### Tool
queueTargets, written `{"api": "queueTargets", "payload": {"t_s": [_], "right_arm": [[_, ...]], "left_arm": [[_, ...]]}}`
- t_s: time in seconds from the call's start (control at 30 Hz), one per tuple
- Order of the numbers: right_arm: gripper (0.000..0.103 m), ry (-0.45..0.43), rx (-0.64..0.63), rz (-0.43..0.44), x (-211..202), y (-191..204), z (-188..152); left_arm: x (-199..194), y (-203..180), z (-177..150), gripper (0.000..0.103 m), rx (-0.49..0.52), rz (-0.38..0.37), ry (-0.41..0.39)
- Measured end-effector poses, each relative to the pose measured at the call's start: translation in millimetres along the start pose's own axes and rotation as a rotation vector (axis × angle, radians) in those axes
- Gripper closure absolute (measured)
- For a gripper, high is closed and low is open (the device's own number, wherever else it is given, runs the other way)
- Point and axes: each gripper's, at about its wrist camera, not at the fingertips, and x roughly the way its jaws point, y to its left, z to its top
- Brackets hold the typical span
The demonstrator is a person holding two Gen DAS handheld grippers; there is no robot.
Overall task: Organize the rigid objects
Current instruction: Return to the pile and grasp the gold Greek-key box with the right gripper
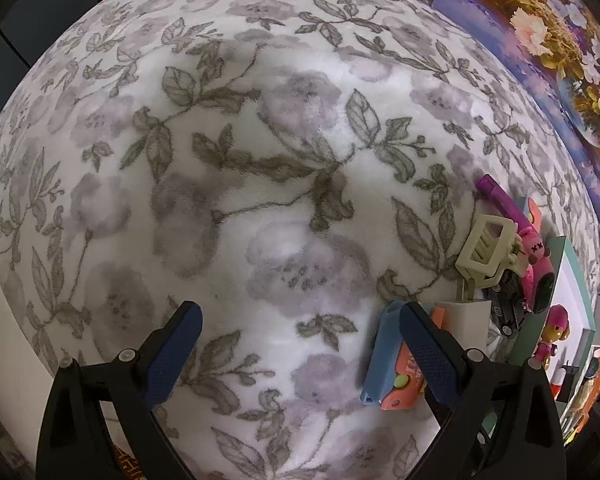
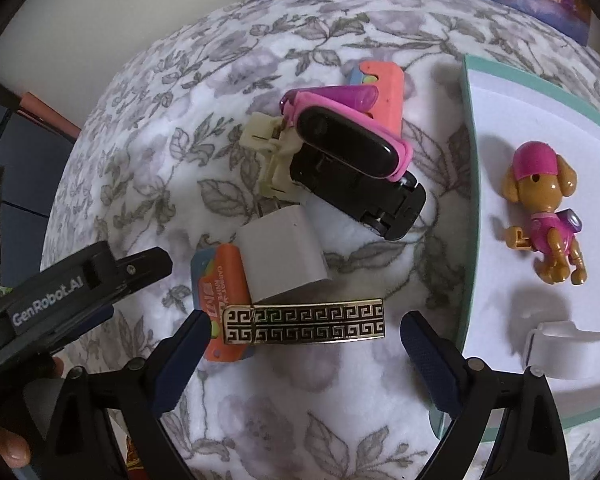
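A pile of small objects lies on the floral cloth: a gold-and-black patterned bar (image 2: 306,322), a white charger (image 2: 280,260), an orange carrot knife toy (image 2: 224,304), a black toy car (image 2: 364,196), a pink band with a black face (image 2: 348,142), a cream clip (image 2: 268,152) and a second orange toy (image 2: 384,92). A toy dog (image 2: 544,216) and a white cap (image 2: 564,348) lie in the white tray (image 2: 470,152). My right gripper (image 2: 304,340) is open just above the patterned bar. My left gripper (image 1: 300,328) is open and empty over bare cloth, with the pile (image 1: 496,264) to its right.
A floral painting (image 1: 560,60) leans along the far edge of the cloth. The left gripper's body (image 2: 72,288) shows at the left of the right wrist view, close to the orange knife toy. The tray's teal rim (image 1: 556,264) borders the pile.
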Motion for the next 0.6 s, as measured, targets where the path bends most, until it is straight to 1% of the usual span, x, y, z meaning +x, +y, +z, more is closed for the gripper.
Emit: {"api": "queueTargets", "payload": {"t_s": [0.1,0.23,0.27,0.3,0.43,0.6], "right_arm": [[0.012,-0.003,0.012,-0.003,0.8,-1.3,0.7],[0.014,0.001,0.004,-0.001,2.4,-1.5,0.0],[0.016,0.001,0.0,0.004,3.0,-1.0,-0.2],[0.019,0.005,0.004,0.011,3.5,-1.7,-0.5],[0.02,0.001,0.007,0.01,0.5,-4.1,-0.9],[0.02,-0.032,0.036,0.023,-16.8,-13.7,1.3]], "left_arm": [[0.6,1.0,-0.6,0.004,0.004,0.001,0.002],[-0.1,-1.7,-1.9,0.004,0.015,0.0,0.007],[-0.4,-3.4,-2.3,0.004,0.018,-0.001,0.008],[0.2,-3.8,-2.1,0.004,0.02,-0.002,0.011],[1.4,-6.7,-2.7,0.004,0.023,-0.015,0.019],[0.5,-8.4,-2.9,0.004,0.031,-0.037,0.027]]}}
